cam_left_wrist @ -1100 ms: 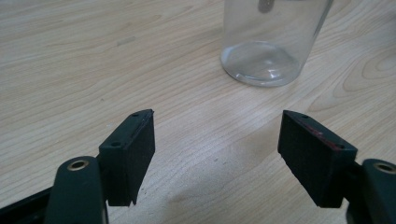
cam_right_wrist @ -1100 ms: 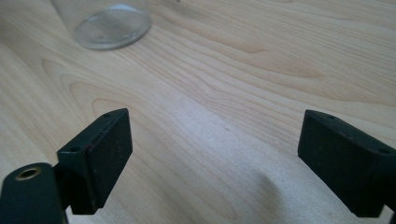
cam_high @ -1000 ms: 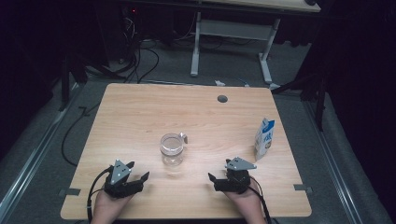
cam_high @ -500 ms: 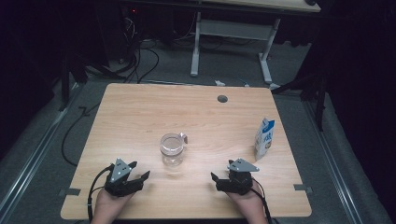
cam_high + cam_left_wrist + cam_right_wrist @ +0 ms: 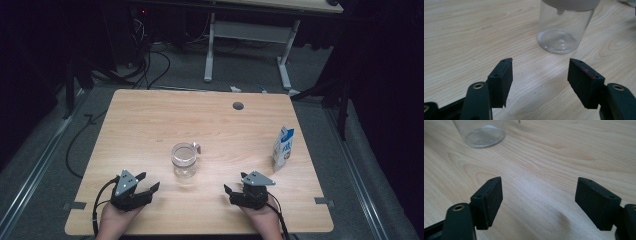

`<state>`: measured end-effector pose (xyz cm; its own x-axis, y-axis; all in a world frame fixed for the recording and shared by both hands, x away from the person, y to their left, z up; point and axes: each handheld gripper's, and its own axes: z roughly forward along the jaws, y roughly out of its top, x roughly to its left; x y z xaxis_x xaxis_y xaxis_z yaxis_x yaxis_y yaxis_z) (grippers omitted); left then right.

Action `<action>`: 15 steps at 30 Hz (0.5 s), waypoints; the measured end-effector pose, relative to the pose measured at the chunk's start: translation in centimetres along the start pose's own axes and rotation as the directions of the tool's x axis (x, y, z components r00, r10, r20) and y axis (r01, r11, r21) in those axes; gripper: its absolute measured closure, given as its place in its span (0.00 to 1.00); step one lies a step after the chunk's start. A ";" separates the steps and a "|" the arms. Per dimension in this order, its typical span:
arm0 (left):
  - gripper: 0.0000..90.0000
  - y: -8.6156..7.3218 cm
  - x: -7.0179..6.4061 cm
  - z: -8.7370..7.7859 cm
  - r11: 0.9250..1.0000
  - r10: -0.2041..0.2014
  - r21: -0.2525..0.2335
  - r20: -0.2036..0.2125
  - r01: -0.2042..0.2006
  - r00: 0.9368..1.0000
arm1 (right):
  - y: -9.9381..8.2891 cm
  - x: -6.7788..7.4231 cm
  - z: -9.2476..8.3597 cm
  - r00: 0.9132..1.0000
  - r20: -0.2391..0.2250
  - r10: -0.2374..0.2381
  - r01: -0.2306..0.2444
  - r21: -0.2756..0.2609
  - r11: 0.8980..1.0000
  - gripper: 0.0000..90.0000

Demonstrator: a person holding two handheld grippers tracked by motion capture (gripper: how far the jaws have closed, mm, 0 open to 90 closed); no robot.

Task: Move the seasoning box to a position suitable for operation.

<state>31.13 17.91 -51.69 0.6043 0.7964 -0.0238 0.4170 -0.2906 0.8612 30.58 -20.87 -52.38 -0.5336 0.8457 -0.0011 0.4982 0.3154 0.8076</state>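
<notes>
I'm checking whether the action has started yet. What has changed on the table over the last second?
Nothing visibly changed: the left gripper and right gripper rest open near the table's front edge, and the glass jar and milk carton stand where they were.

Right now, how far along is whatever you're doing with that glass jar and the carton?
Nothing looks done yet. The glass jar stands empty and upright mid-table, and the carton stands apart near the right edge. In hand: nothing; the left claw and right claw are both open, near the front edge. Everything is left.
</notes>
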 end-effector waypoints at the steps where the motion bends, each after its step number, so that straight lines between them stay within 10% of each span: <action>1: 0.42 0.0 -0.1 0.1 1.000 0.011 0.008 -0.003 -0.011 1.000 | -0.1 0.1 0.1 1.000 -0.006 -0.003 0.003 0.001 1.000 0.29; 15: 0.63 1.5 -1.3 1.1 1.000 0.021 -0.020 -0.009 -0.021 1.000 | -0.2 0.0 -0.3 1.000 -0.028 -0.001 0.001 -0.003 1.000 0.46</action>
<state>31.76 15.81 -50.90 0.6066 0.7950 -0.0009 0.3905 -0.2970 0.8714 30.26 -21.13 -52.38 -0.5533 0.8329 0.0147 0.4956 0.3149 0.8095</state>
